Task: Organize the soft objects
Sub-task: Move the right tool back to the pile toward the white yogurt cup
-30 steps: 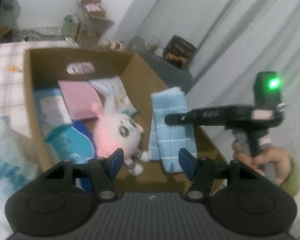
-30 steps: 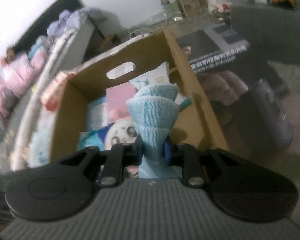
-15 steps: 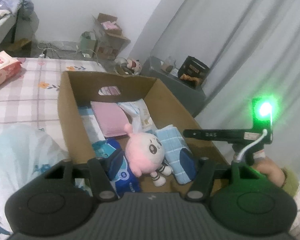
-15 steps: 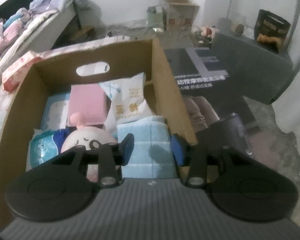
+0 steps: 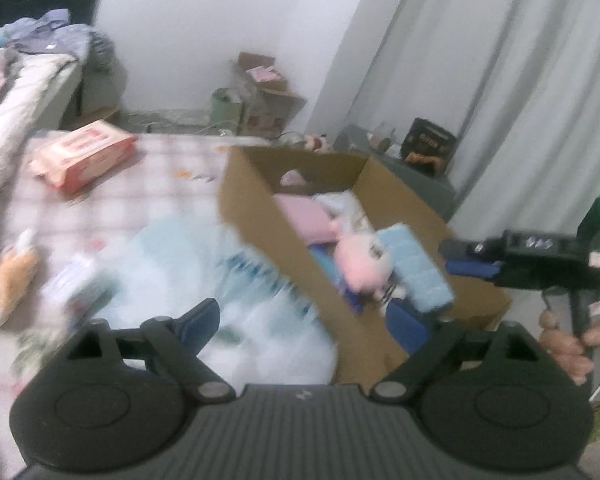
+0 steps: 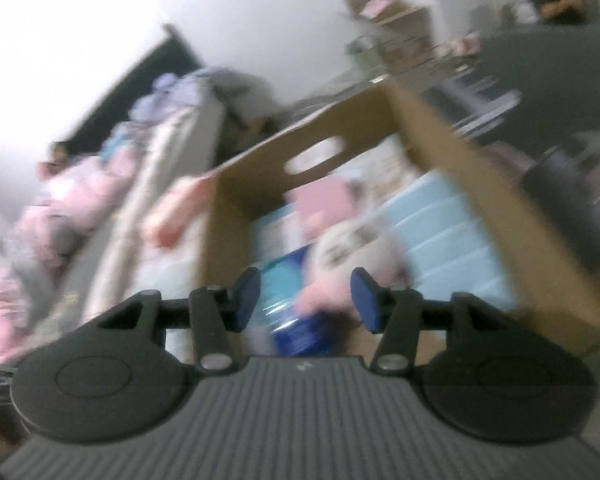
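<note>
With both the left gripper point(image 5: 306, 320) and right gripper point(image 6: 305, 300) opening on nothing, the blue towel point(image 5: 414, 268) lies in the cardboard box point(image 5: 268, 224) beyond the fingertips, where a hurried swing could clip the box wall.

1. We were in a bedroom in a home.
2. We saw a bed point(image 5: 28, 80) by the white wall point(image 5: 204, 28), with clothes point(image 5: 56, 36) piled on it.
3. A soft checked cover point(image 5: 148, 184) lay under a cardboard box point(image 5: 268, 240) full of soft toys and cloths.
4. Long pale curtains point(image 5: 500, 80) hung on one side.
5. More boxes point(image 5: 268, 92) and bits sat on the floor in the far corner.
6. A red and white pack point(image 5: 84, 156) lay on the cover.
</note>
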